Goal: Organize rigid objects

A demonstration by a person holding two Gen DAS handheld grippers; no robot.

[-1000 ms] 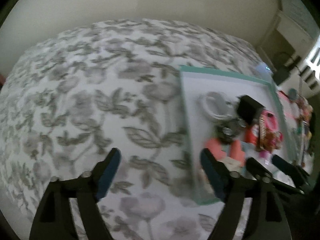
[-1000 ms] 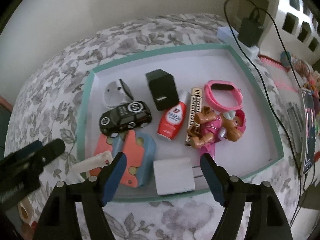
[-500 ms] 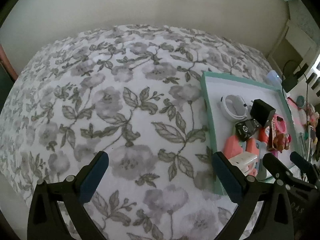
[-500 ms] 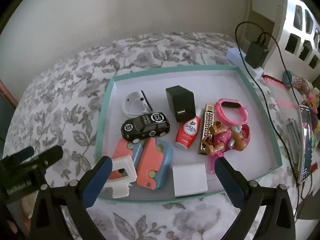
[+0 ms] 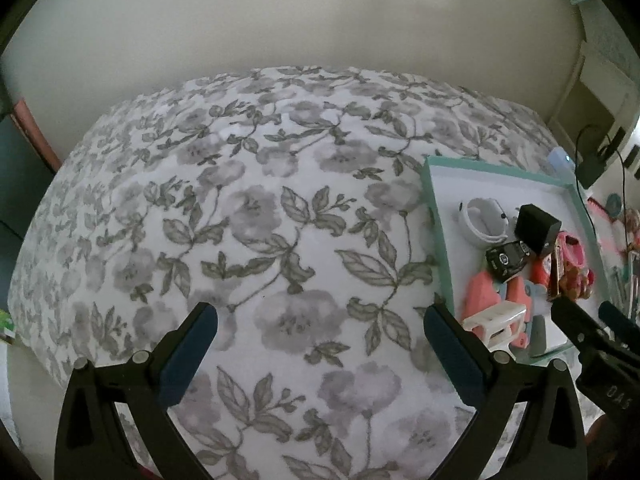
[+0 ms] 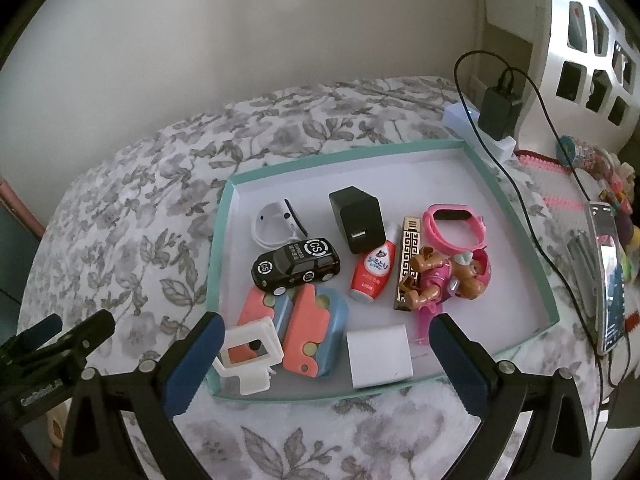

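Right wrist view: right gripper [image 6: 324, 360] hangs over the near edge of the teal tray [image 6: 516, 216], jaws just opened to full width, nothing between them. Left wrist view: left gripper [image 5: 320, 350] same story, jaws just spread wide and empty, pointing down at bare flowered bedspread [image 5: 248, 208] left of the tray.

Everything rigid sits inside the tray, bunched toward the near half:
- black toy car [image 6: 296, 266], in front of the white band [image 6: 276, 226]
- black charger cube [image 6: 357, 218], touching the red tube [image 6: 372, 276]
- gold patterned bar [image 6: 410, 260] between the tube and the pup figure [image 6: 444, 278]
- pink watch band [image 6: 456, 228] behind the figure
- two pink-and-blue cases [image 6: 312, 332], side by side
- white frame piece [image 6: 250, 354], leaning on the left case near the tray's front corner
- white block [image 6: 378, 356], just in front of the right gripper

Step, my read: between picks. Both hands free, no item chosen yet. Far half of the tray is bare, so that looks like the room to spread things into, or the bedspread on the left.

Next move: right gripper is best placed for the white block or the frame piece. Block is wide, so keep the jaws at full spread and come down square on its side faces. Frame piece is propped and light, likely to skid or tip on first touch. Left gripper needs to swing right before it can reach anything.
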